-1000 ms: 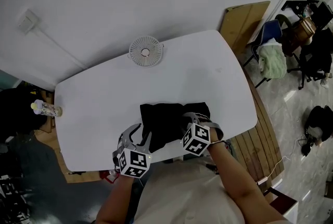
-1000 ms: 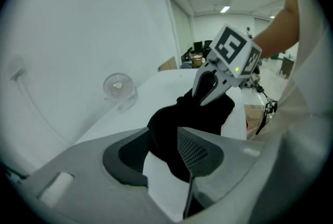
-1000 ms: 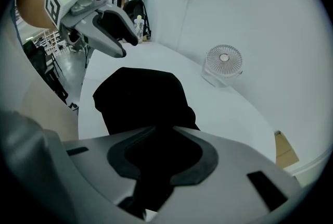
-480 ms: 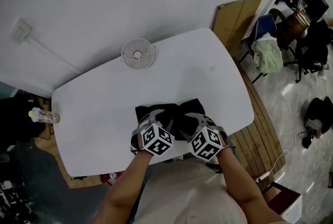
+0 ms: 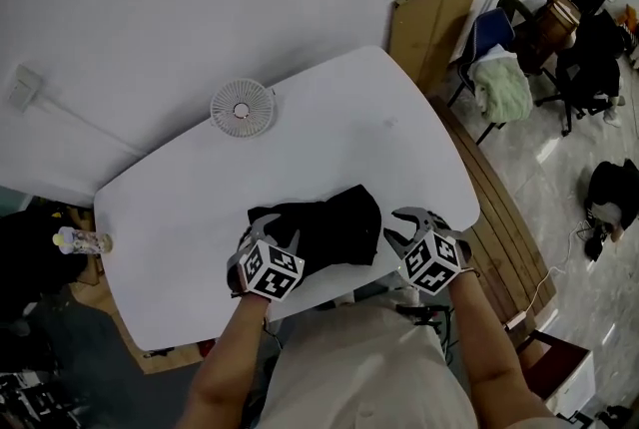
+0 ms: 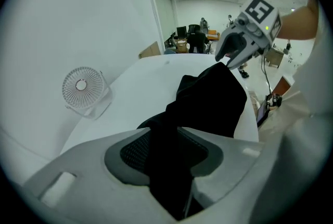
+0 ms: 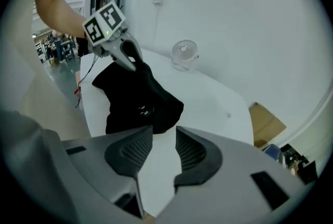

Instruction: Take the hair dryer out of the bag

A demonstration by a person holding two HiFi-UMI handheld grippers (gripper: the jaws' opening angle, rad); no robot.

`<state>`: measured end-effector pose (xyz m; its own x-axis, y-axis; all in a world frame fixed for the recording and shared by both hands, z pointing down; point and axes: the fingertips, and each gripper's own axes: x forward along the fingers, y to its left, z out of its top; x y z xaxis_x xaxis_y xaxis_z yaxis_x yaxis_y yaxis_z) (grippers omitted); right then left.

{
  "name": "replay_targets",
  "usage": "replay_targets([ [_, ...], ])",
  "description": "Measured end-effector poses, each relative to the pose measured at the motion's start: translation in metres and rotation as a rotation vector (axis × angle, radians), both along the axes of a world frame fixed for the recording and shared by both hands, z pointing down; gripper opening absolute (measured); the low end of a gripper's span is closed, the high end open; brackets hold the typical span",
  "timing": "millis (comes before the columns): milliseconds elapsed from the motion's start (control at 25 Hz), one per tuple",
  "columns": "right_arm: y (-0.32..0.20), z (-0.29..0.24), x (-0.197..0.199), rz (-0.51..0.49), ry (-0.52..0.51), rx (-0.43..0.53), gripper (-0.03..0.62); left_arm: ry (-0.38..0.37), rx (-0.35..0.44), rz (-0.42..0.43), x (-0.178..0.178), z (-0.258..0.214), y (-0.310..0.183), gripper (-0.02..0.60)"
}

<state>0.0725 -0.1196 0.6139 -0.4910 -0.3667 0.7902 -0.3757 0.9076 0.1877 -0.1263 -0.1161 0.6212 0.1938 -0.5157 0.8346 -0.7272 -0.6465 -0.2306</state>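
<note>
A black cloth bag (image 5: pixel 324 227) lies near the front edge of the white table (image 5: pixel 200 208). No hair dryer shows; the bag's inside is hidden. My left gripper (image 5: pixel 275 237) is shut on the bag's left end, and black fabric (image 6: pixel 208 103) fills the gap between its pads in the left gripper view. My right gripper (image 5: pixel 404 227) hangs just right of the bag, apart from it. Its jaws are closing with nothing between them, and only bare table shows in the gap (image 7: pixel 164 142). The right gripper view shows the bag (image 7: pixel 135 100) ahead, with the left gripper (image 7: pixel 130 59) on its far end.
A small white fan (image 5: pixel 241 108) stands at the table's back edge by the wall. A bottle (image 5: pixel 80 240) sits off the table's left end. A cardboard sheet (image 5: pixel 434 13) leans at the back right, with chairs and clutter (image 5: pixel 504 88) beyond on the floor.
The right gripper has come off the bag and moved to the right. The left gripper has moved in from the left and closed on the bag's left end.
</note>
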Motion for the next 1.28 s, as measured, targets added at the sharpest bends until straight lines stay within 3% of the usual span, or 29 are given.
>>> replay_targets([
  [440,0.018,0.014,-0.055,-0.220,0.044,-0.031,0.165,0.018,-0.031,-0.119,-0.030,-0.014,0.004,0.161],
  [840,0.010,0.040,-0.086,-0.283,0.079,-0.080,0.179,0.067,-0.037,-0.192,-0.052,-0.013,0.009,0.160],
  [1080,0.011,0.060,-0.092,-0.332,0.180,-0.092,0.179,0.090,-0.034,-0.201,-0.054,-0.012,0.008,0.160],
  [1280,0.010,0.067,-0.091,-0.324,0.223,-0.099,0.172,0.180,-0.046,-0.244,-0.053,-0.010,0.006,0.161],
])
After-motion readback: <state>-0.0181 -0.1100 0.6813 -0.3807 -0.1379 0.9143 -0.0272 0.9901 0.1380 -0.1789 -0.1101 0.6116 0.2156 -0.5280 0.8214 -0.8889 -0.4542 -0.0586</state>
